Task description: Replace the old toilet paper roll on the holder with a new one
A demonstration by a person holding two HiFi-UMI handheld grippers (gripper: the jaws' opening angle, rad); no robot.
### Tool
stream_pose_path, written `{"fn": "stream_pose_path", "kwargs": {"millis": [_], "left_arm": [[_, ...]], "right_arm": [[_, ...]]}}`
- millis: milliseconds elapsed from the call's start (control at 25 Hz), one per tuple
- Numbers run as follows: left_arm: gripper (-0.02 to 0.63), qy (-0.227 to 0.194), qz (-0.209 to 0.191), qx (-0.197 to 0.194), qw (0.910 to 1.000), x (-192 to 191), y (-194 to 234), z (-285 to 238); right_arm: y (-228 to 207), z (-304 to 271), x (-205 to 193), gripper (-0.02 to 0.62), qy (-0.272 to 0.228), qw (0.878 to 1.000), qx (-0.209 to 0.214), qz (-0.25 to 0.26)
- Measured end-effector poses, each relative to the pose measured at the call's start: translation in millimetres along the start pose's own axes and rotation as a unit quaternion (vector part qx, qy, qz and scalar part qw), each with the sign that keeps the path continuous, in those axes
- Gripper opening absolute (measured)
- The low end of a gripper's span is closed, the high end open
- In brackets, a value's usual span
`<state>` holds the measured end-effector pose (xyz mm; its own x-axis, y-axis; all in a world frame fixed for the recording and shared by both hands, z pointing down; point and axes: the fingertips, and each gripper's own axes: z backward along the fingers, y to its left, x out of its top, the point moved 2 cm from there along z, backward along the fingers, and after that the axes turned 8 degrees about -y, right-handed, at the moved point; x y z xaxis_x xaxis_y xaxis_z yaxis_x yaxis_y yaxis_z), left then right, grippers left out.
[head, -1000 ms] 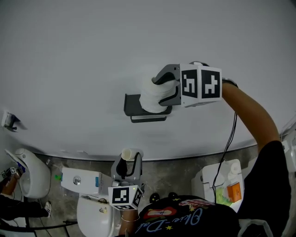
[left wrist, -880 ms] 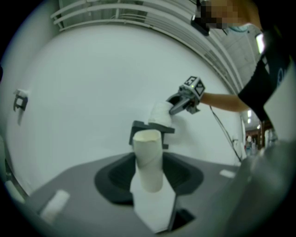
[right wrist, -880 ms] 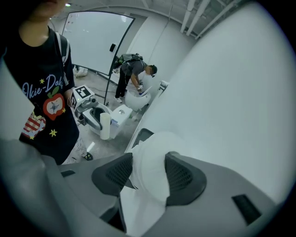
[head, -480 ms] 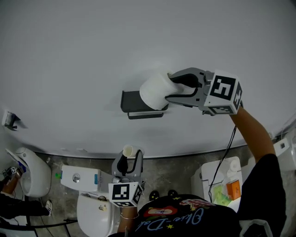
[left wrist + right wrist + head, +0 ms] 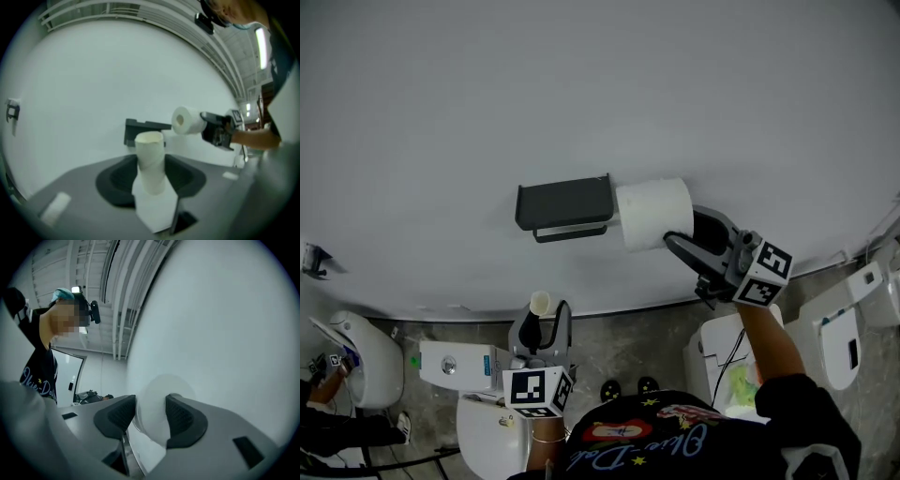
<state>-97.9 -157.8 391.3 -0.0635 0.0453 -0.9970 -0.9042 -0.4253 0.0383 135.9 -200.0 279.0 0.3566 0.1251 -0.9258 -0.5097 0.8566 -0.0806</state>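
Observation:
The dark holder [image 5: 563, 206] hangs on the white wall with its bar bare; it also shows in the left gripper view [image 5: 140, 131]. Just right of it, clear of the bar, is the full white roll [image 5: 654, 214], and my right gripper [image 5: 679, 232] is shut on it from below right. In the right gripper view both pads press the roll [image 5: 157, 414], gripper [image 5: 150, 416]. Low in the head view my left gripper [image 5: 539, 324] is shut on an empty cardboard tube [image 5: 540, 303]. That tube [image 5: 151, 159] stands upright between its jaws, gripper [image 5: 151, 177].
Toilets stand on the floor at the left [image 5: 356, 352] and right [image 5: 848, 328]. A white box [image 5: 459, 366] lies near the left gripper, and a white bin [image 5: 722, 361] with green and orange items stands at the right. A small bracket [image 5: 314, 258] is on the wall.
My right gripper has carried the white roll from in front of the holder to its right and lower, rolling as it went. The holder's bar now shows bare. The left gripper kept its tube.

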Motion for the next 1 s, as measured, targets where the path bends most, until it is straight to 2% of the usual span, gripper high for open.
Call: {"fn": "stream_pose_path", "kwargs": {"millis": [200, 360, 600, 800, 1000], "left_arm": [[0.179, 0.01, -0.025, 0.012, 0.9996, 3.2, 4.5, 6.9], [0.179, 0.011, -0.028, 0.03, 0.9991, 4.8, 10.8, 18.2], [0.179, 0.016, -0.029, 0.06, 0.9976, 4.5, 26.2, 35.1], [0.179, 0.012, -0.03, 0.079, 0.9963, 5.5, 32.0, 45.4], [0.179, 0.007, -0.023, 0.088, 0.9958, 7.1, 39.8, 54.5]], "right_arm": [[-17.4, 21.7, -62.0, 0.209, -0.019, 0.995, -0.07, -0.075], [-31.4, 19.1, -94.9, 0.206, -0.026, 0.988, -0.096, -0.119], [-32.1, -6.9, -107.8, 0.206, -0.03, 0.986, -0.079, -0.146], [-15.7, -39.5, -116.6, 0.206, -0.005, 0.989, -0.039, -0.142], [3.1, -73.8, -132.3, 0.198, 0.013, 0.988, -0.029, -0.151]]}}
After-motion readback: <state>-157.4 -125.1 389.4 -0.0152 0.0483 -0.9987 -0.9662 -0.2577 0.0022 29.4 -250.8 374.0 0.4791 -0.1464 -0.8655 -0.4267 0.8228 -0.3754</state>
